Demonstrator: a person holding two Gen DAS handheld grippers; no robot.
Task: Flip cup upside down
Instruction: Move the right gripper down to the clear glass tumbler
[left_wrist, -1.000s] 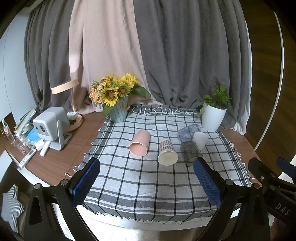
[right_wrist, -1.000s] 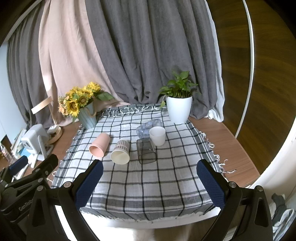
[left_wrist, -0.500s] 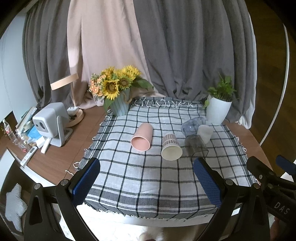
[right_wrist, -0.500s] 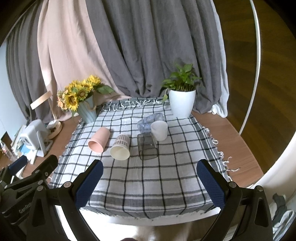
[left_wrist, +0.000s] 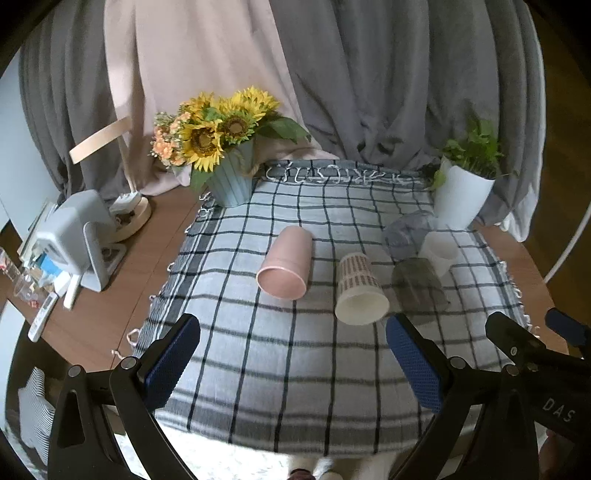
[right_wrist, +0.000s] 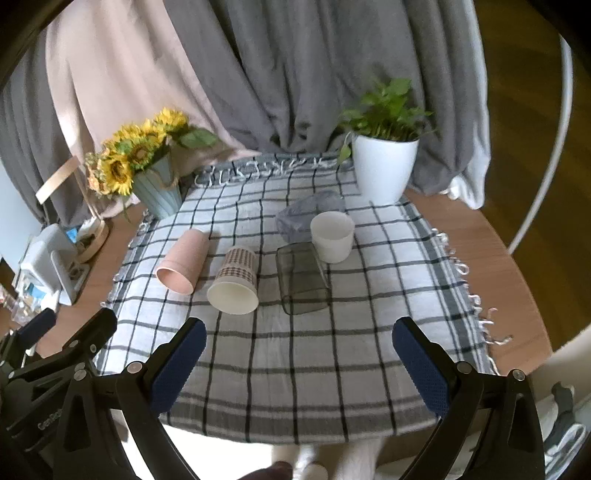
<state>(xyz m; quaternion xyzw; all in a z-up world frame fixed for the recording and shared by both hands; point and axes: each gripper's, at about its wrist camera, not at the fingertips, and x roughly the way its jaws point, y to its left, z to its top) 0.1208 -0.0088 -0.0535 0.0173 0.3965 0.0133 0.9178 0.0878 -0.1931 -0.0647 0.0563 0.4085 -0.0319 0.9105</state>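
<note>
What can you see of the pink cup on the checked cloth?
The pink cup is plain, matte, plastic-looking and slightly tapered. It lies on its side on the checked cloth, open mouth toward the camera, base toward the sunflowers. It is leftmost in the row, apart from the patterned paper cup. Neither gripper touches it.

Pink cup (left_wrist: 284, 264), white paper cup (left_wrist: 360, 290) with brown dashes, smoky grey glass (right_wrist: 302, 275), plain white cup (right_wrist: 331, 236), black-and-white checked tablecloth (right_wrist: 295, 362), bluish crinkled thing (right_wrist: 306, 212), maybe plastic.
</note>
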